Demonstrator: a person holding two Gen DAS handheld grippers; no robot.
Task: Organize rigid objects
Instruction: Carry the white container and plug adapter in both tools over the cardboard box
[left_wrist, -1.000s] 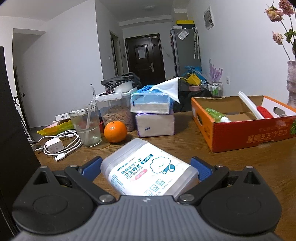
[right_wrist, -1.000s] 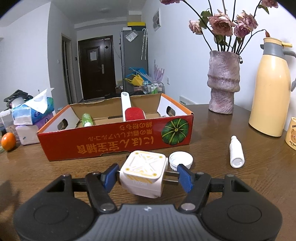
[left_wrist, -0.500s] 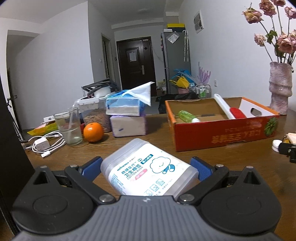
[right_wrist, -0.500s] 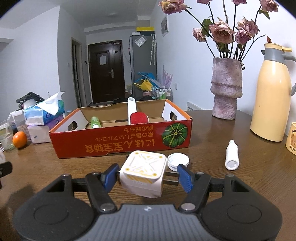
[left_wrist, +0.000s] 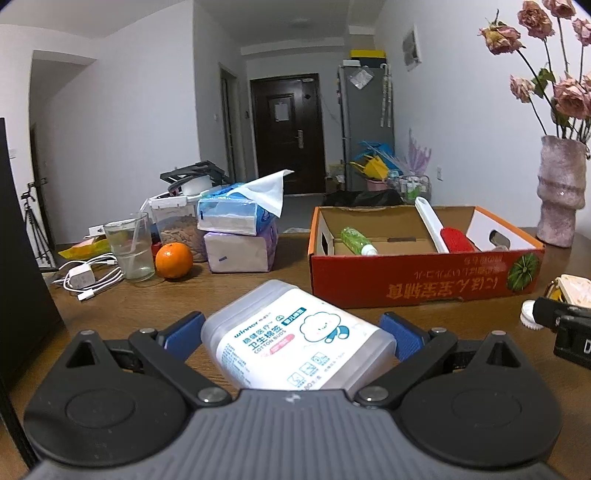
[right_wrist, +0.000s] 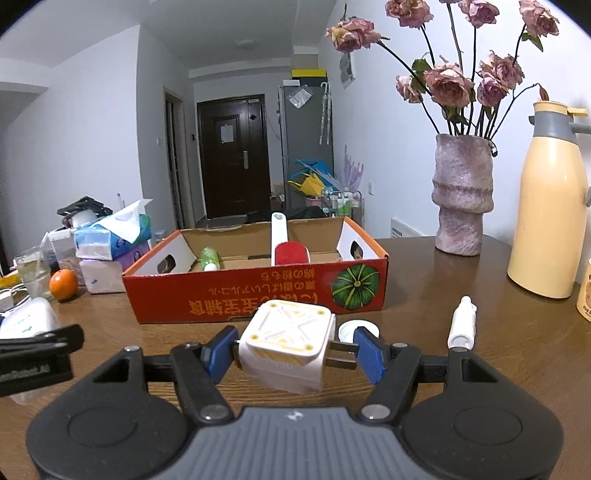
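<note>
Left gripper (left_wrist: 295, 334): holds the cotton bud box (left_wrist: 295, 339) btwn its blue pads, jaws wide and pressed on both sides. Box is off the table (left_wrist: 258, 291), tilted, label up.
Right gripper (right_wrist: 293, 350): jaws abt half open, closed on the plug cube (right_wrist: 288, 343). One pad is on the cube's side, the other on its metal prongs. Cube is in the air, just in front of the box's red wall.
Cardboard box (right_wrist: 236, 291): red w/ a green pumpkin pic, open top, sits mid table, in front of both grippers.
In the box: green bottle (right_wrist: 209, 258) lies on the left, red brush (right_wrist: 290, 251) w/ a white handle leans on the back wall.
White cap (right_wrist: 358, 328): on the table, just past the cube.
Small white bottle (right_wrist: 461, 325): lies on the table, right of the cap.
Vase (right_wrist: 461, 199): pink, w/ dry roses, right of the box.
Yellow jug (right_wrist: 546, 206): far right.
Left side of table: orange (left_wrist: 173, 260), glass (left_wrist: 129, 245), white cable (left_wrist: 88, 277), tissue packs (left_wrist: 240, 232) stacked.
</note>
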